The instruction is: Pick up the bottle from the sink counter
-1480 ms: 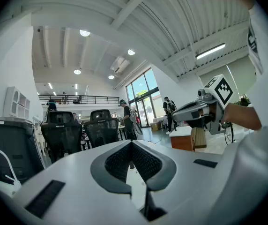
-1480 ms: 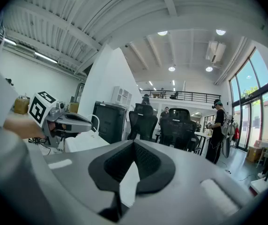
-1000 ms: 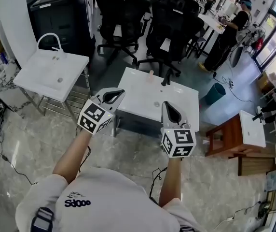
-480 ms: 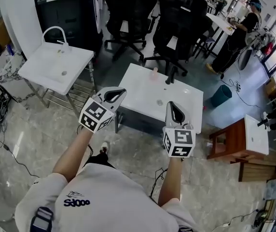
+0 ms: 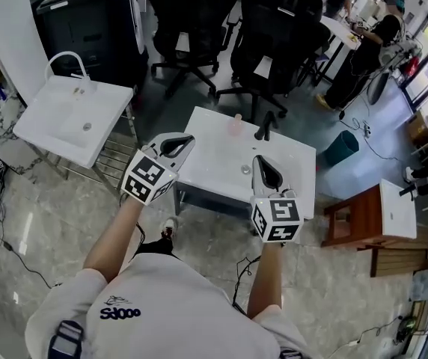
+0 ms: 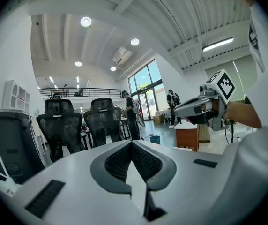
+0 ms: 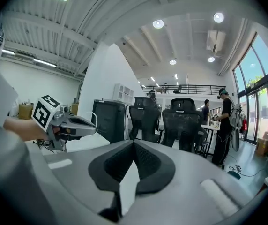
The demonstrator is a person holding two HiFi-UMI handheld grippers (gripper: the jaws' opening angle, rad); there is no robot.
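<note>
Bottle (image 5: 235, 124) is standing upright at the far edge of the white tabletop (image 5: 214, 152), just left of a black faucet (image 5: 265, 126). It's looking small and pale pink, and it's too blurred to tell cap or label. Nothing is touching it.

Tabletop is carrying a sink w/ a round drain (image 5: 245, 169) showing right of centre. A 2nd white sink (image 5: 68, 118) is standing well off to the left, w/ a white arched faucet (image 5: 66, 60) at its back and its own drain (image 5: 87, 126) in the basin. A teal bin (image 5: 340, 145) is sitting on the floor beyond the tabletop's right end; contents can't be made out.

L gripper (image 5: 187, 140) is hanging over the tabletop's near-left corner, and R gripper (image 5: 258, 161) is hanging over its near side, close to the drain in the head view. Both are well apart from the bottle. L fingers (image 6: 117, 161) are meeting at the tips w/ nothing between them. R fingers (image 7: 117, 162) are pressing together the same way, also w/ nothing held.
</note>
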